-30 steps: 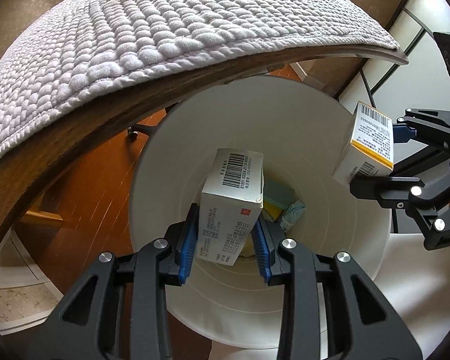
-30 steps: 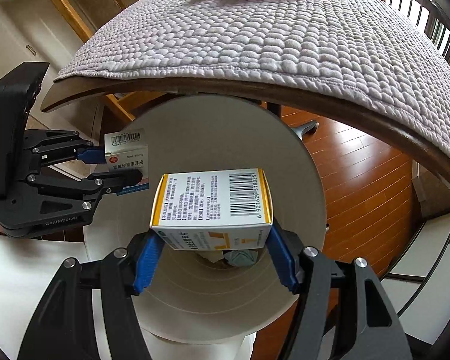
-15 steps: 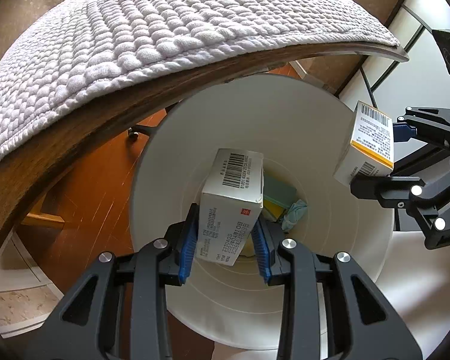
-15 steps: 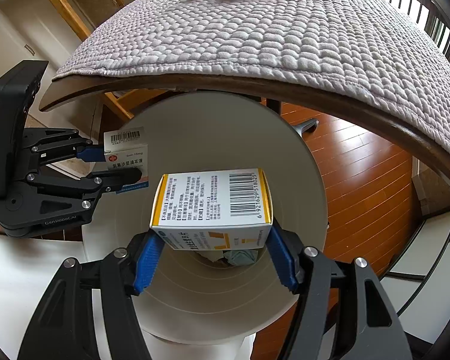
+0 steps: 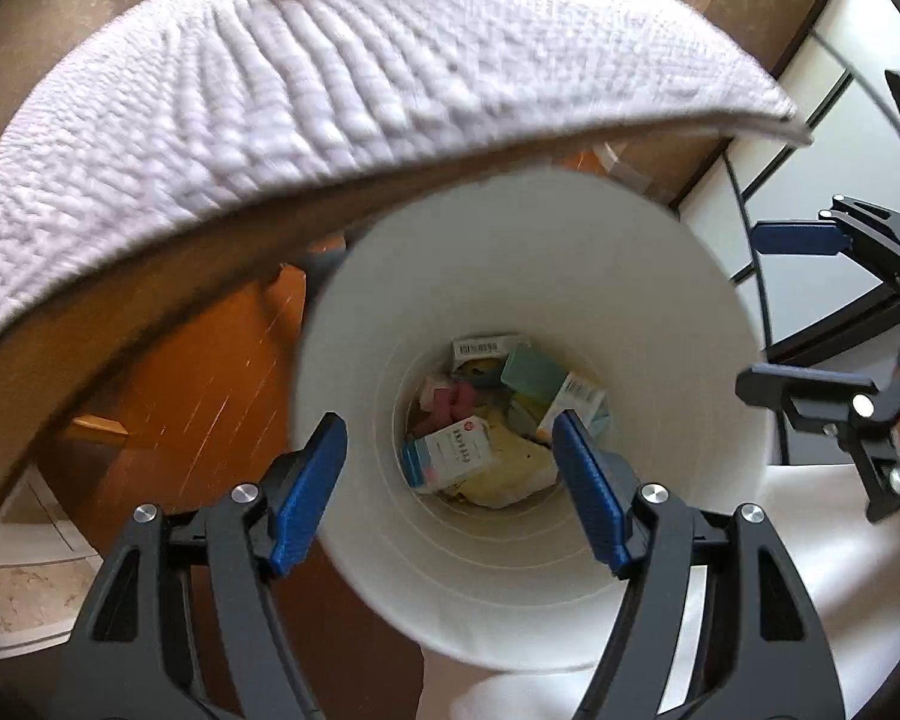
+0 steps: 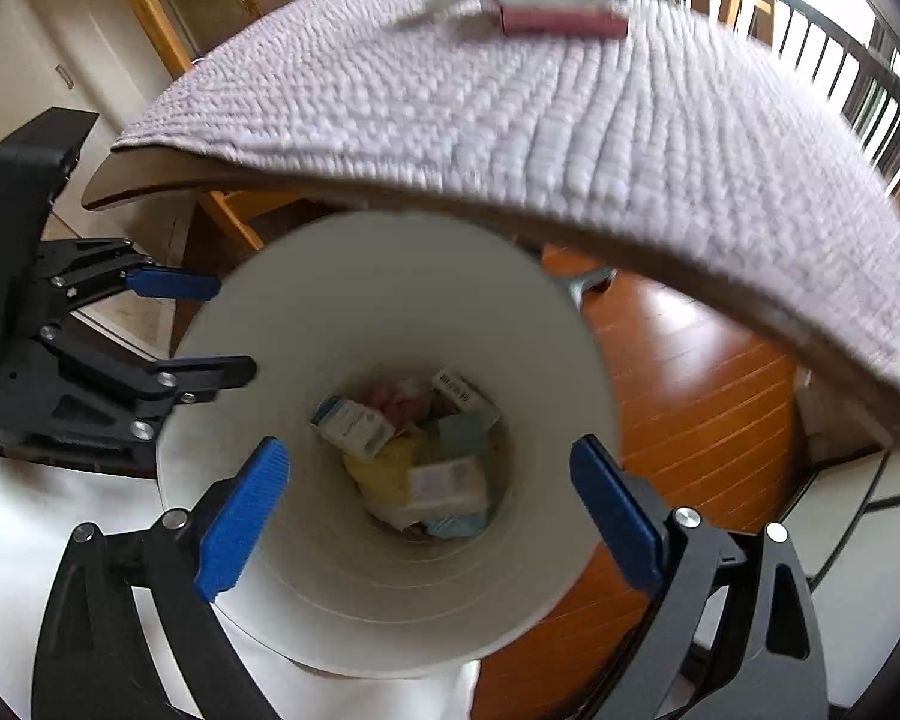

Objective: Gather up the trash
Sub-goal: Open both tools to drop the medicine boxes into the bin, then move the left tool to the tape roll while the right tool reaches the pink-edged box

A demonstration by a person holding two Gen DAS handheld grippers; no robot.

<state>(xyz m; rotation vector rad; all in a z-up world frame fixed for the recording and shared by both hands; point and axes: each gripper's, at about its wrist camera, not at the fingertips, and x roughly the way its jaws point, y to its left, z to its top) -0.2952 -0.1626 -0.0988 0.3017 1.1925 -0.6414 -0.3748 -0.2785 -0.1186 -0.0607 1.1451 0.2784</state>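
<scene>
Both grippers are hanging over the white bin [image 5: 528,594], pointing steeply down into it. Left gripper [image 5: 450,483] is standing with its blue pads spread and nothing between them; its jaws have just been opening. Right gripper [image 6: 429,519] is standing wider still, equally empty, and its jaws have also just been opening. In the left wrist view the right gripper is showing at the right edge, beside the bin's right rim, while in the right wrist view the left gripper is showing at the left edge, its lower finger reaching over the bin's left rim.

Trash is lying at the bottom of the bin: a white box with blue end [image 5: 450,453] on the near left, a barcoded white box [image 6: 444,480] lying among yellow wrappers [image 6: 384,471], a teal packet [image 5: 531,369], pink pieces [image 5: 450,399] and another barcoded carton [image 5: 480,348] on the far side.

Beyond the bin a wooden table edge is curving across, covered by a quilted pale cloth [image 5: 330,96], with a pink box [image 6: 561,18] sitting at its far end. Orange wooden flooring [image 6: 690,384] is showing beside the bin.
</scene>
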